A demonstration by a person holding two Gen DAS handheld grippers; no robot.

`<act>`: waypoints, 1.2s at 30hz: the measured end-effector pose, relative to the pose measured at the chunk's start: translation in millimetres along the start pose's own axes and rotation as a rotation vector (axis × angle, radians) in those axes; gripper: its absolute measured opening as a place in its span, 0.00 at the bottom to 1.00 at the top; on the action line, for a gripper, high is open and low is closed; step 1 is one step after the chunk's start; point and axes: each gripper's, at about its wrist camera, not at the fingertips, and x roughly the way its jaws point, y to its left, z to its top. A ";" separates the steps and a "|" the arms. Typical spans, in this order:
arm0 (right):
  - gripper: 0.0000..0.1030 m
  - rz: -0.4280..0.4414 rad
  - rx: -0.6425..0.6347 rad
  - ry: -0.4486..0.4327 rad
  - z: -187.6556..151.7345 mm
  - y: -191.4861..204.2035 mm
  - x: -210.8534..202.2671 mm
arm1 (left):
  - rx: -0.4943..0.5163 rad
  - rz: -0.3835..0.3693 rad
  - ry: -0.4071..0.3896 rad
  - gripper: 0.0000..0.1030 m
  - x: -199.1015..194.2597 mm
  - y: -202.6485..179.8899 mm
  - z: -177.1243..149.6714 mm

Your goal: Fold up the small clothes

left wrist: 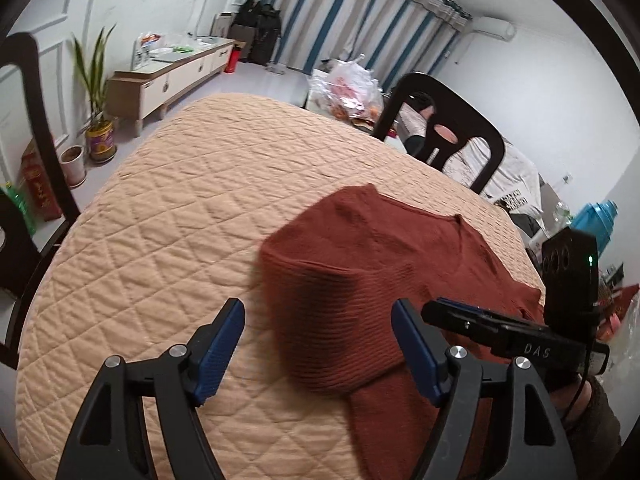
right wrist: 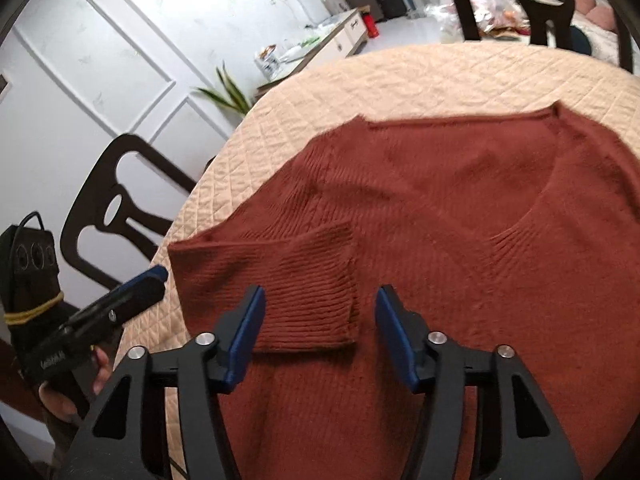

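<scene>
A rust-red knitted V-neck sweater [right wrist: 460, 208] lies flat on a round table with a quilted beige cover [right wrist: 420, 76]. One sleeve is folded in over the body, its ribbed cuff [right wrist: 316, 292] lying in front of my right gripper [right wrist: 320, 328], which is open and empty just above it. In the left wrist view the sweater [left wrist: 360, 264] lies right of centre with the folded sleeve blurred. My left gripper [left wrist: 318, 340] is open and empty above the sweater's left edge. The right gripper also shows in the left wrist view [left wrist: 452, 312], and the left one in the right wrist view [right wrist: 148, 280].
Dark chairs stand around the table [left wrist: 452, 128] [right wrist: 116, 204] [left wrist: 24, 160]. A low white cabinet [left wrist: 172, 80], potted plants [left wrist: 98, 128] and plastic bags [left wrist: 344, 88] stand beyond. A blue bottle [left wrist: 596, 220] is at the right.
</scene>
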 end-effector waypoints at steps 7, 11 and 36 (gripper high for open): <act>0.23 0.022 -0.028 0.011 -1.3 2.8 8.2 | -0.024 0.010 0.008 0.76 6.0 9.0 -2.4; 0.17 0.100 0.021 -0.003 0.2 -1.0 0.6 | -0.038 0.020 0.014 0.76 10.4 10.6 -1.2; 0.03 -0.022 -0.040 -0.250 15.6 -2.7 -68.0 | -0.032 0.086 0.001 0.76 9.1 8.3 4.3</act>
